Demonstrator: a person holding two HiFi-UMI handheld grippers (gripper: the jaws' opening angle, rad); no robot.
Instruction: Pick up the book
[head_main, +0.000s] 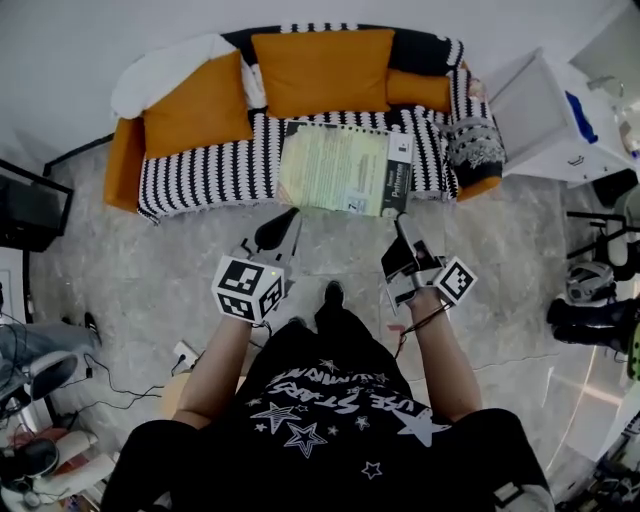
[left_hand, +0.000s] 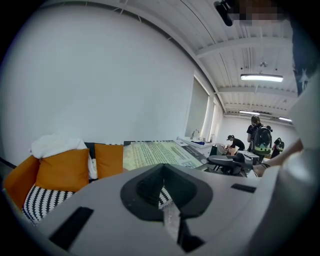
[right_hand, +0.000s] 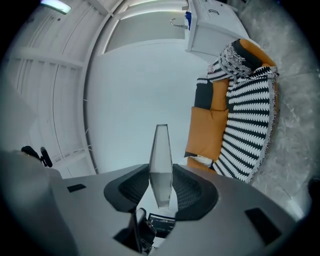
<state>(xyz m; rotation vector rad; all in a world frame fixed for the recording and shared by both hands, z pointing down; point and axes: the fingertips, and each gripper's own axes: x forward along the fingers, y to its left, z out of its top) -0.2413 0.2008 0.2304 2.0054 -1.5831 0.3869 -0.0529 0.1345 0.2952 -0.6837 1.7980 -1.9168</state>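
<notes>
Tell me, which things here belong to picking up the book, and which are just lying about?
Job: large pale-green paper book, gripped edge-on by the right tongs; left tongs, shut and empty.
Lying about: black-and-white striped sofa; orange fabric cushions; white cabinet.

Left gripper (head_main: 290, 218) closed, right gripper (head_main: 402, 232) clamped.

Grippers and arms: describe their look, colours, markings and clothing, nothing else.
The left gripper and right gripper have pale grey bodies with dark textured jaw pads. Each carries a white cube printed with black square markers. A thin dark cable loops below the right one. The person wears a black short-sleeved T-shirt with white stars and lettering.
</notes>
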